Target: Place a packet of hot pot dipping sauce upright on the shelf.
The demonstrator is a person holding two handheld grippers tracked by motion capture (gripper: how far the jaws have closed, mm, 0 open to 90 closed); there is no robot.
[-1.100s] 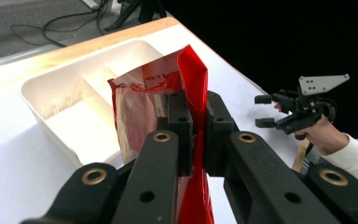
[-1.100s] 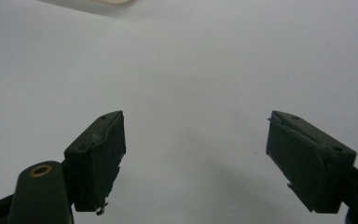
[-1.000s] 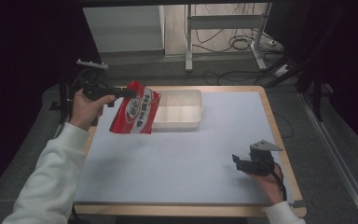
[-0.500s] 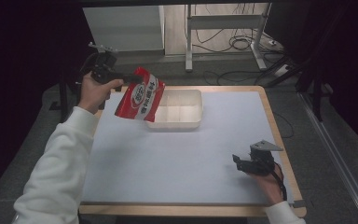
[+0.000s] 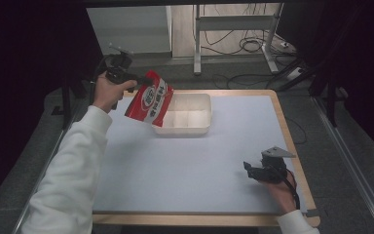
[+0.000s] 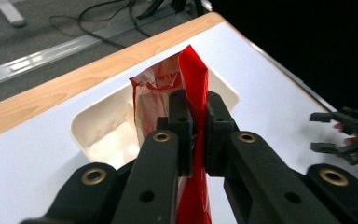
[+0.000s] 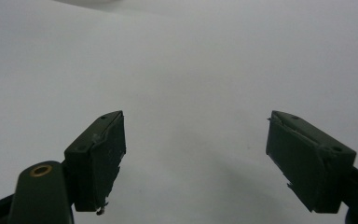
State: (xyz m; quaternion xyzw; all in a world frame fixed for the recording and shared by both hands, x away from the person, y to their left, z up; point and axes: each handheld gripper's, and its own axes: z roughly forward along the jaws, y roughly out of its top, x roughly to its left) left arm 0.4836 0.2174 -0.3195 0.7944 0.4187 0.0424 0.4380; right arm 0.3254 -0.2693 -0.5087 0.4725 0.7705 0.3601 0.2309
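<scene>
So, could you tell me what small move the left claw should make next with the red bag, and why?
Probably carry it a little further over the white tray and lower it. The left claw is shut on the red bag, which hangs in the air at the tray's left edge, not yet inside.

A red-and-white snack bag hangs tilted — pinched at its top edge, perhaps already torn open — above the left end of the white tray, far left.
</scene>
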